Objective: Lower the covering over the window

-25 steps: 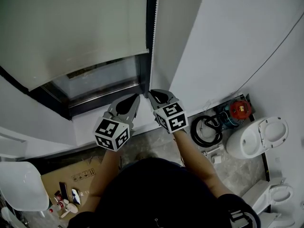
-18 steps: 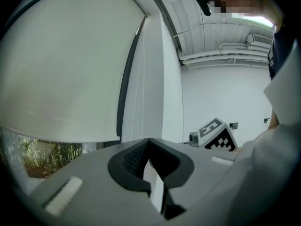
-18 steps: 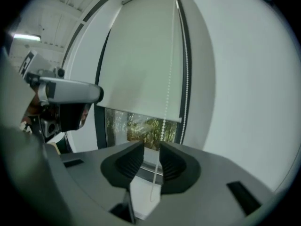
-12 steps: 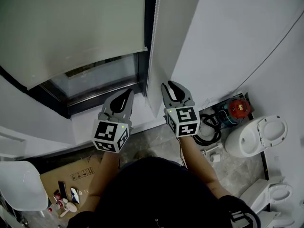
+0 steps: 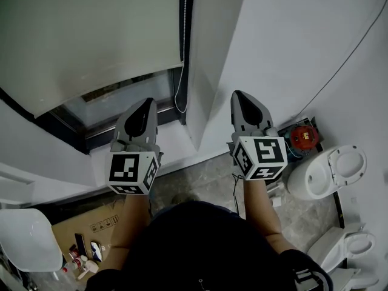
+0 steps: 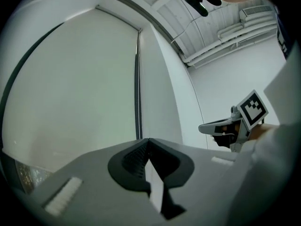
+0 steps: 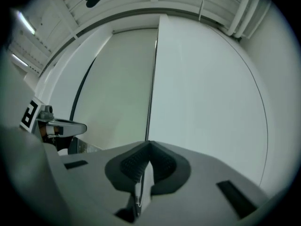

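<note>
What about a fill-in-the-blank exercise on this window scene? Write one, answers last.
1. The roller blind leaves window glass uncovered along its ___ edge.
2. The bead chain hangs free; ___ gripper holds it.
3. The left gripper and the right gripper both have their jaws ___.
Missing words: bottom; neither; shut.

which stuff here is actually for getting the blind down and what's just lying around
For the job:
- roller blind, part lowered
- bead chain beside it
- window
- left gripper and right gripper, both shut and empty

Just lying about:
- toilet
- red-topped device
- cardboard box
</note>
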`<state>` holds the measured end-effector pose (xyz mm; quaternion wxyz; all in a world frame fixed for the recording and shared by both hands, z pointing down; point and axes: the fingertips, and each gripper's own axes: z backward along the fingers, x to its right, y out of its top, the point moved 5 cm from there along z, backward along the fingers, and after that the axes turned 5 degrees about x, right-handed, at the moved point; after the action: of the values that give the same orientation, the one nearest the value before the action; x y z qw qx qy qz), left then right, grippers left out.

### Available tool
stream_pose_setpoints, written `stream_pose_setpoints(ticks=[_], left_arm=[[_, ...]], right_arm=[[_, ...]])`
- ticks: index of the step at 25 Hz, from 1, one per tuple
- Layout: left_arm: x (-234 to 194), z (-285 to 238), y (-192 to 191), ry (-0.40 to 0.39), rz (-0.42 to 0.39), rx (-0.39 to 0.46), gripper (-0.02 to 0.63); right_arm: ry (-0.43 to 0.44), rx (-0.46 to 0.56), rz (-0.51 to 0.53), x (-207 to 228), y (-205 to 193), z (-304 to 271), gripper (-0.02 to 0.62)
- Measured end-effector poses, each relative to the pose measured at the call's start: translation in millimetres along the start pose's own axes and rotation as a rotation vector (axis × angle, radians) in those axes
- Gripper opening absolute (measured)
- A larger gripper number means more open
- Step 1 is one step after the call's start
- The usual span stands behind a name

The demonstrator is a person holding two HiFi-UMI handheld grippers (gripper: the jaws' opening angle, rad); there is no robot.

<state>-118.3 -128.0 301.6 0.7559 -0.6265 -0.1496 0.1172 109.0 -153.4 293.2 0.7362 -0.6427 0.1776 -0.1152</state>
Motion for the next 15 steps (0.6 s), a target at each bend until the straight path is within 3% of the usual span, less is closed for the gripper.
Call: stream_pose_setpoints(ticks=[7, 15], left_arm=[[-4.3, -1.6, 31.9, 0.01, -0.022, 0.044, 0.011], [-0.5, -2.1, 31.2, 0.003, -0.024, 0.033, 0.011]], right_arm=[[-0.069, 0.066, 0.039, 22.4, 30.9, 11.5, 0.012], [-0.055, 0.069, 0.057, 19.3, 29.6, 12.8, 0.012]])
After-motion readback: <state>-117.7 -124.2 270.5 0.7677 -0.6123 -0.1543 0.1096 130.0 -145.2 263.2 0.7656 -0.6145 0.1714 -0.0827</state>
